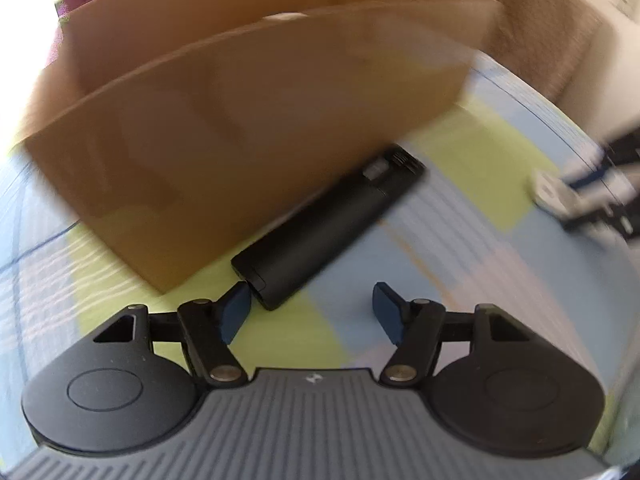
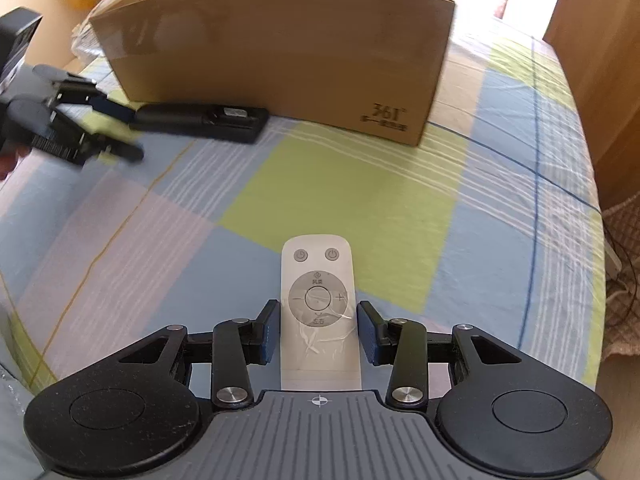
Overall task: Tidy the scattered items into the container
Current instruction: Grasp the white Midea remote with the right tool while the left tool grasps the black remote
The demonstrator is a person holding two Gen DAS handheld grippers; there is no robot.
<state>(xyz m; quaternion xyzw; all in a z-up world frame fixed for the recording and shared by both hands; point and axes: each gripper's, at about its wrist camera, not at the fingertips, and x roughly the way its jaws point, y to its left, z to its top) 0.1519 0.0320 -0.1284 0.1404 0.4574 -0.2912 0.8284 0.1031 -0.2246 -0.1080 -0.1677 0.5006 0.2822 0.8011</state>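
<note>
A white remote [image 2: 318, 312] with two grey power buttons at its far end and a round grey dial pad below them lies flat on a bed sheet [image 2: 340, 188] checked in blue, green and pale pink; a patch of crinkled clear tape covers its lower half. A black remote [image 1: 328, 224], long and slim with a small light label near its far end, lies along the foot of an open brown cardboard box [image 2: 280, 52], just beside the box's front wall. The box stands on the sheet and carries a small printed mark near its lower right corner. The right claw [image 2: 318, 332] is partly open, its blue pads on either side of the white remote with a narrow gap showing on each side, so it does not grip. The left claw [image 1: 310, 312] is wide open and holds nothing; its left pad [image 1: 234, 312] sits at, perhaps touching, the near end of the black remote.
</note>
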